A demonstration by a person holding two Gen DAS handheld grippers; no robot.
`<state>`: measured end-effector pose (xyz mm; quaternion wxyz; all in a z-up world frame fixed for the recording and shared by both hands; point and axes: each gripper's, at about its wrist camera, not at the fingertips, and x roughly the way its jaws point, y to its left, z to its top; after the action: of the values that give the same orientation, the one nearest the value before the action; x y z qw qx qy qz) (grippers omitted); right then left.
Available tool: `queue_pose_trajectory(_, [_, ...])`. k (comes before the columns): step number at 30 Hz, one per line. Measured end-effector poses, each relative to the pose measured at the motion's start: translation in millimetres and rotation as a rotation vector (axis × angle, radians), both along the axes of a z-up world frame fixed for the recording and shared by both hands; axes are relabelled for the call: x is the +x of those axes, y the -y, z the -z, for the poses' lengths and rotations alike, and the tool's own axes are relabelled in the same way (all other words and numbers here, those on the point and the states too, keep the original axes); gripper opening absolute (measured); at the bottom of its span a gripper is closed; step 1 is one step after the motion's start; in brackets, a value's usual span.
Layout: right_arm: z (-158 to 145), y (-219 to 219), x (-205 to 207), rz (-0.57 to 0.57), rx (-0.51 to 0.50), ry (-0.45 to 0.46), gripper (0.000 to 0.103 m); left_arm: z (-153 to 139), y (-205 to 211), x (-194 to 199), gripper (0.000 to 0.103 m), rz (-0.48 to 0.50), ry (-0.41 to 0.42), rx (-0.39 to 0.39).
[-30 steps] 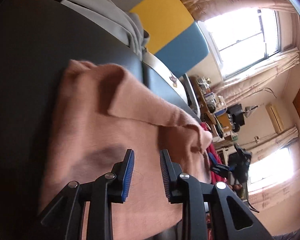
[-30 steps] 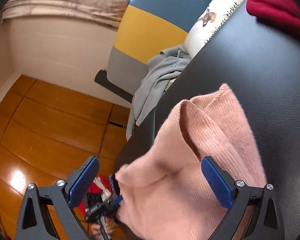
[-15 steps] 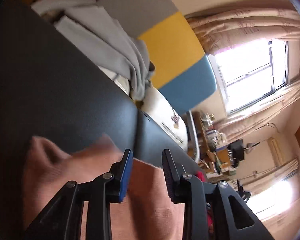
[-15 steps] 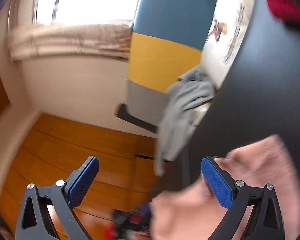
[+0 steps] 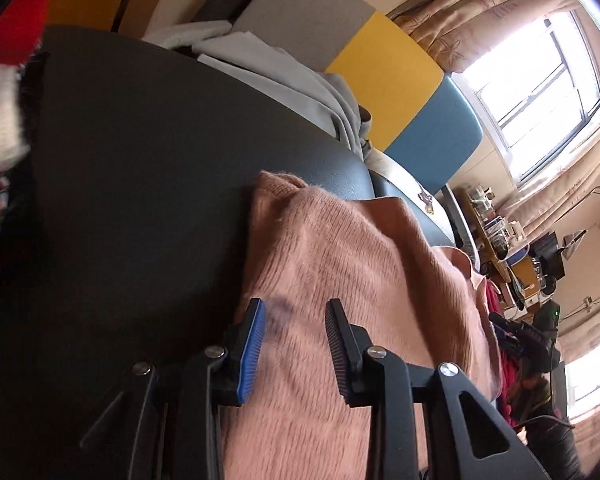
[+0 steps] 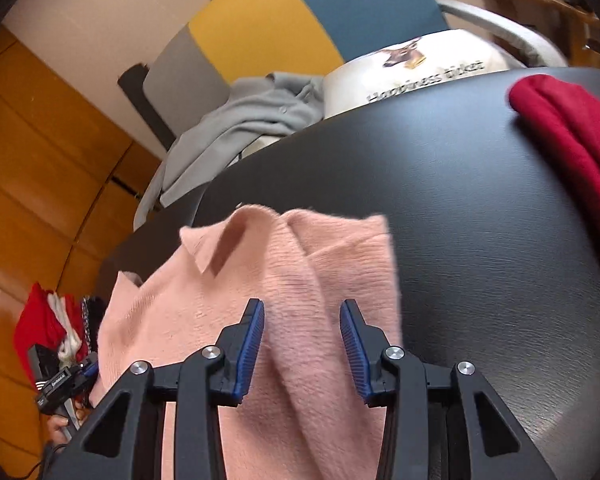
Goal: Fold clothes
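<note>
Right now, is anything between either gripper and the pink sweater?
Nothing visible. The left gripper and right gripper both sit directly over the pink sweater, fingers apart, with only knit between them.

Right wrist view: a white cushion [image 6: 416,68], lying behind the far edge of the black leather-look surface [image 6: 460,208], is bearing a line of dark printed lettering reading "Happiness ticket", blurred but legible, beneath a small brown animal-head picture. Left wrist view: the same cushion [image 5: 410,184] is showing only the small brown picture; its lettering cannot be read. No other text, number or brand is showing legibly.
</note>
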<state>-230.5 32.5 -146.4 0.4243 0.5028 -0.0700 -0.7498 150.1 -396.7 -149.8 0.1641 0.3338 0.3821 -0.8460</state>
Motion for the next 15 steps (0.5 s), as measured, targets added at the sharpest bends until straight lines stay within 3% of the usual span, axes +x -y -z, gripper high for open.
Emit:
queue_pose_trajectory(4, [6.0, 18.3, 2.6, -0.049, 0.108, -0.020, 0.041, -1.5, -2.7, 8.1, 0.034, 0.001, 0.018, -0.045])
queue_pose_trajectory(7, [-1.7, 14.6, 15.0, -0.044, 0.195, -0.106, 0.014, 3.9, -2.6, 10.5, 0.035, 0.021, 0.036, -0.028])
queue_pose_trajectory(9, [-12.1, 9.9, 23.5, -0.023, 0.229, -0.181, 0.013, 12.4, -5.8, 4.8, 0.034, 0.089, 0.064, -0.002])
queue_pose_trajectory(11, [-28.6, 0.9, 31.8, 0.022, 0.243, -0.267, 0.012, 15.3, -13.7, 0.4, 0.022, 0.122, 0.117, -0.071])
queue_pose_trajectory(13, [-27.6, -10.8, 29.1, 0.080, 0.322, -0.306, 0.012, 15.3, -15.3, -0.2, 0.019, 0.121, 0.131, -0.087])
queue_pose_trajectory(15, [-12.4, -17.7, 22.6, 0.101, 0.366, -0.255, 0.012, 12.6, -13.2, 2.4, 0.019, 0.113, 0.113, -0.075])
